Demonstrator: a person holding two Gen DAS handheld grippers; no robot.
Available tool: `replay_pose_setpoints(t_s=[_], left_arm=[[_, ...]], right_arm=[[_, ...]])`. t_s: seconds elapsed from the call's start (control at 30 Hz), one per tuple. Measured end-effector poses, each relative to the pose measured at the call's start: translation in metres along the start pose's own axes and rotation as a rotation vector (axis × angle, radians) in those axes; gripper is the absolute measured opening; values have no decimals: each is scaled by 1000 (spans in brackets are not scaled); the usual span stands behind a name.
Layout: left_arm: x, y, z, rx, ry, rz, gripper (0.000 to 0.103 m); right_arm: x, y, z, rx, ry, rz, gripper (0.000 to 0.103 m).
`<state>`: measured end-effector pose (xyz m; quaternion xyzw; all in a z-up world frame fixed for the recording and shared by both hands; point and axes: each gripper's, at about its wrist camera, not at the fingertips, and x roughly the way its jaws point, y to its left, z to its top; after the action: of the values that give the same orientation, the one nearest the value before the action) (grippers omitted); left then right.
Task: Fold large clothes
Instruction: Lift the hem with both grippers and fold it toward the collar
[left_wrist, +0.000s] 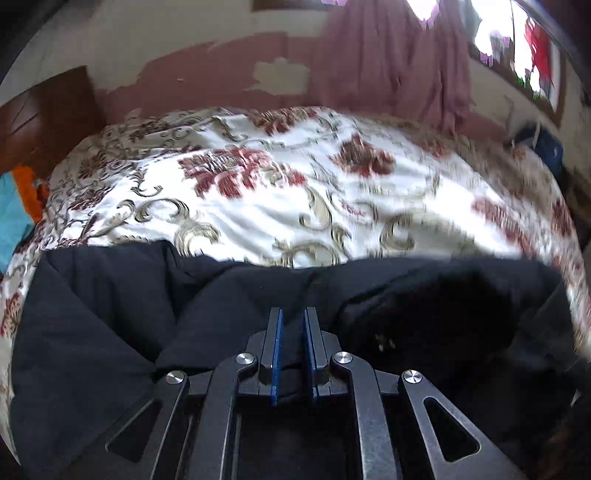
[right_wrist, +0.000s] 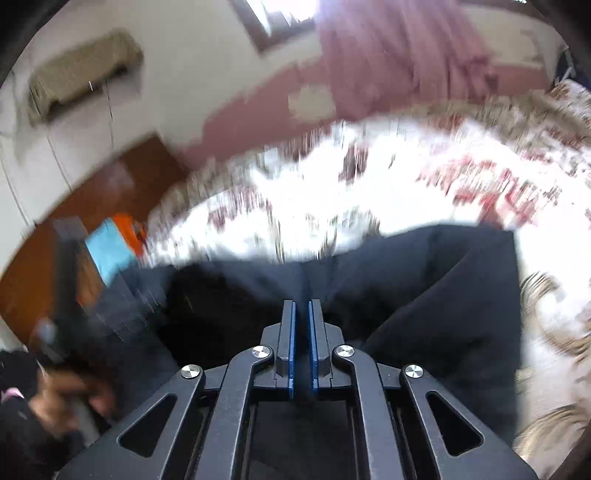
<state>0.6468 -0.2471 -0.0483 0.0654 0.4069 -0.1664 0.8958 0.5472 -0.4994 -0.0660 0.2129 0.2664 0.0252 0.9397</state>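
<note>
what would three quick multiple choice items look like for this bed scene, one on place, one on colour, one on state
1. Where does the dark garment lie?
A. on the floral bedspread
B. on a bare floor
C. on a hanger

2. What colour is the curtain behind the bed?
A. green
B. dusty pink
C. yellow

3. How do the jaws of the left claw stand?
A. wide apart over bare sheet
B. out of view
C. nearly together with dark cloth between them

Answers:
1 A, the garment spreads across the near edge of the patterned bedspread.
2 B, the hanging folds by the window are dusty pink.
3 C, only a narrow gap shows between the blue pads, filled with dark fabric.
</note>
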Motion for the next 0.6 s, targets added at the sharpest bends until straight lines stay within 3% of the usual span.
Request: replay_pose_setpoints(t_s=[0.03,0.07,0.1,0.17,0.27,0.3,0.4,0.47,0.53,0.6], left_arm=[[0,1,-4,5,-3,-4,10],[1,4,-8,3,-1,-12,10],[2,5,-10,2,0,-19,9],[4,4,-18,22,6,-20,9],[6,-4,-28,69,5,-1,6],[6,-5,-30,81,4,6,5],[6,-11,-36,112,-8,30,4],[5,-13,-39,123,-11,36,4],[4,-13,-42,130,-10,35,4],[2,-10,-42,122,-7,16,4]], right_arm=[[-9,-1,3,4,-52,11,23],[-20,-4,6,15,-123,34,39],[-27,-7,7,34,-187,65,44],[-26,-10,8,63,-235,135,44],[-3,-7,11,80,-223,205,43],[4,-4,11,74,-216,220,38],[29,11,7,1,-142,208,15],[50,18,-2,-32,-40,188,9],[76,22,-11,-38,139,167,8],[84,28,-19,-72,219,147,4]])
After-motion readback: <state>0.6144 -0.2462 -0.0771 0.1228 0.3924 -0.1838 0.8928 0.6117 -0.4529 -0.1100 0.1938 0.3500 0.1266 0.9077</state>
